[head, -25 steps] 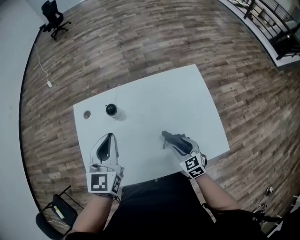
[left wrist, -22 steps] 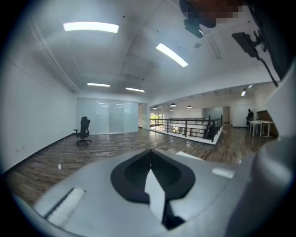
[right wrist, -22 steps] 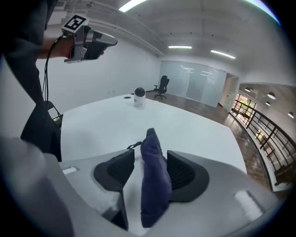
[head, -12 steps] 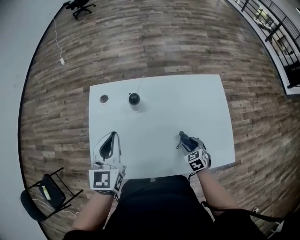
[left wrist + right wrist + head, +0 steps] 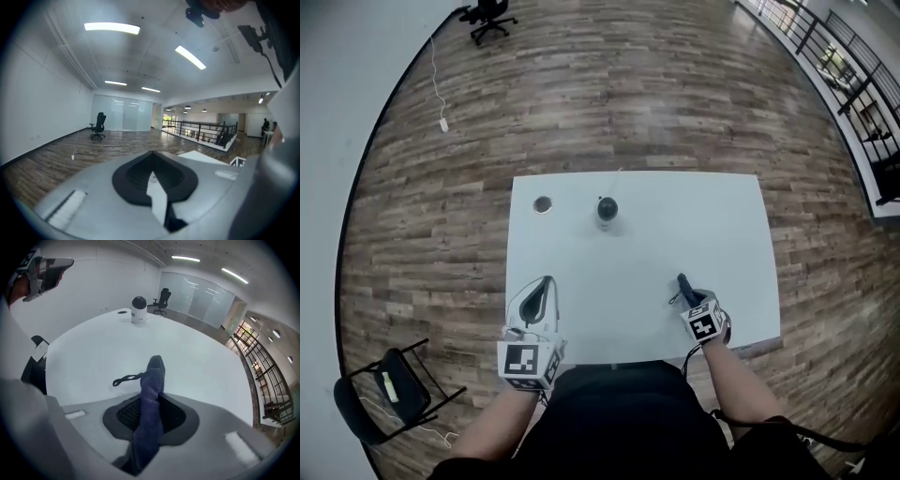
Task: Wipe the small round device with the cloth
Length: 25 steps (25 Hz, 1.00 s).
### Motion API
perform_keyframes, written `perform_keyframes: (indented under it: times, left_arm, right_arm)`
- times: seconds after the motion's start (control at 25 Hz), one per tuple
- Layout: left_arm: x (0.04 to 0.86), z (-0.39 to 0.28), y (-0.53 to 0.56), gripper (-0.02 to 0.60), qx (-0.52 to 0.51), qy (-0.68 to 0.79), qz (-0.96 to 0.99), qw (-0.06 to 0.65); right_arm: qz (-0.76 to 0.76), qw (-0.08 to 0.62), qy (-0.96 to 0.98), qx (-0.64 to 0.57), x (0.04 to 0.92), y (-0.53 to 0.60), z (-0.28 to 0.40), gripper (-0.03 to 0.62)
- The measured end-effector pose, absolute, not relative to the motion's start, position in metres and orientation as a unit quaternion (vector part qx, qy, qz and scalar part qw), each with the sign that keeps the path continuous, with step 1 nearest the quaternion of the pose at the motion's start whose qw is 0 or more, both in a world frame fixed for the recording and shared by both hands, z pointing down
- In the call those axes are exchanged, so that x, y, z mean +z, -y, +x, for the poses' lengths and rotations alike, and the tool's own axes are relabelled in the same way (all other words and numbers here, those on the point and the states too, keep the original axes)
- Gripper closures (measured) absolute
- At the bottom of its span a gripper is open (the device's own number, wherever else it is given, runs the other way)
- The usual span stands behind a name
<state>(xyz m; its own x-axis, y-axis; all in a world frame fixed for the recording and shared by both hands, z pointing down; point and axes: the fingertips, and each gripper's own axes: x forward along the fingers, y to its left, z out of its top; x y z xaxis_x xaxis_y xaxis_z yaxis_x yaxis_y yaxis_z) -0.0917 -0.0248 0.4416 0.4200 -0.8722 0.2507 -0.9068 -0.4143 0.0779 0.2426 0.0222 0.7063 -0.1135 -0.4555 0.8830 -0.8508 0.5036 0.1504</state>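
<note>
Right gripper (image 5: pixel 684 284): low over the near right part of the table, tilted steeply down; its jaws have just been closing and now pinch the cloth between the pads
Cloth (image 5: pixel 150 399): dark blue, bunched into a narrow fold that runs up between the right jaws and pokes out past their tips; a thin dark cord loop (image 5: pixel 124 378) hangs off it to the left, just above the tabletop
Left gripper (image 5: pixel 547 281): over the near left part of the table, pointing nearly level toward the far edge; the jaws meet at the tips with nothing between them
Small round device (image 5: pixel 607 210): a black ball on a short white base, upright near the far edge of the table, left of centre, well apart from both grippers
Small round disc (image 5: pixel 543 204): lies flat on the table to the left of the device, near it but not touching
Table (image 5: pixel 694 216): white, rectangular, bare apart from the device and the disc
Floor (image 5: pixel 581 94): wood planks all round the table
Office chair (image 5: pixel 487 14): black, far off by the wall
Folding chair (image 5: pixel 389 394): on the floor to the person's left, beside the table
Railing (image 5: pixel 853 66): dark metal bars at the far right
</note>
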Motion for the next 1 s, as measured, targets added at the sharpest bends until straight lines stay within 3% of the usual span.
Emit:
perform_keyframes:
  times: [0.52, 0.76, 1.0]
  left_arm:
    - [0.448, -0.094, 0.048, 0.575, 0.068, 0.484, 0.867, 0.096]
    - [0.441, -0.084, 0.058, 0.575, 0.051, 0.502, 0.857, 0.102]
    - [0.431, -0.088, 0.05, 0.575, 0.051, 0.534, 0.839, 0.085]
  right_arm:
    - [0.52, 0.364, 0.755, 0.166, 0.61, 0.016, 0.181, 0.517]
    - [0.526, 0.276, 0.791, 0.146, 0.559, 0.055, 0.161, 0.517]
    - [0.497, 0.252, 0.823, 0.113, 0.536, 0.099, 0.14, 0.517]
